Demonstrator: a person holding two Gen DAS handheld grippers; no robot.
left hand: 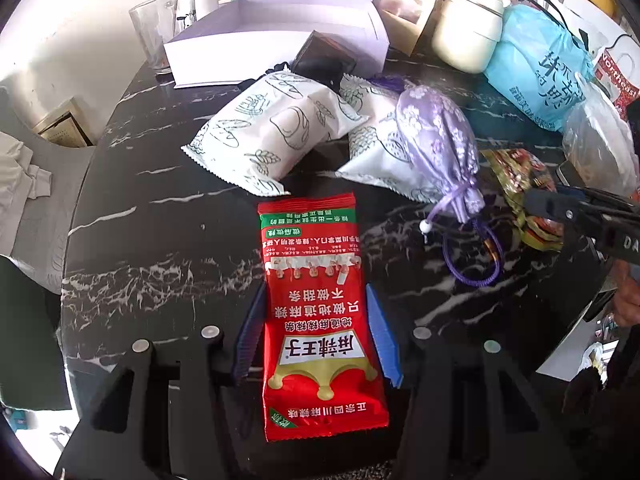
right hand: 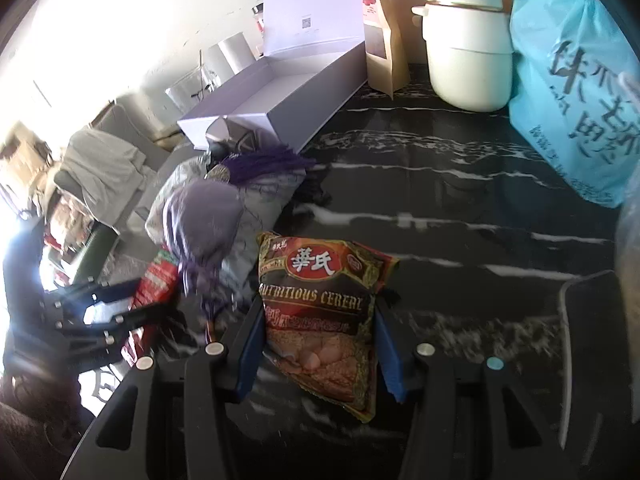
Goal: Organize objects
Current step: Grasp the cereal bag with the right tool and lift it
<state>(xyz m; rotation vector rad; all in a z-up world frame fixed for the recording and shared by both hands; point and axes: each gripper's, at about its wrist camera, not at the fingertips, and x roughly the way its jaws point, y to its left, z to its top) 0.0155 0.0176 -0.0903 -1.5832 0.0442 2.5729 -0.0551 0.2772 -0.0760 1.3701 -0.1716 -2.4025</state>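
A red snack packet lies lengthwise between the blue pads of my left gripper, which press on both its long edges. In the right wrist view my right gripper is shut on a brown cereal packet that stands tilted between its pads. The left wrist view shows the same cereal packet at the right, in the right gripper's black fingers. At the left edge of the right wrist view, the red packet sits in the left gripper's fingers.
On the black marble table lie two white bread packets and a lilac drawstring pouch. Behind them stand an open white box, a glass, a cream pot and a blue bag.
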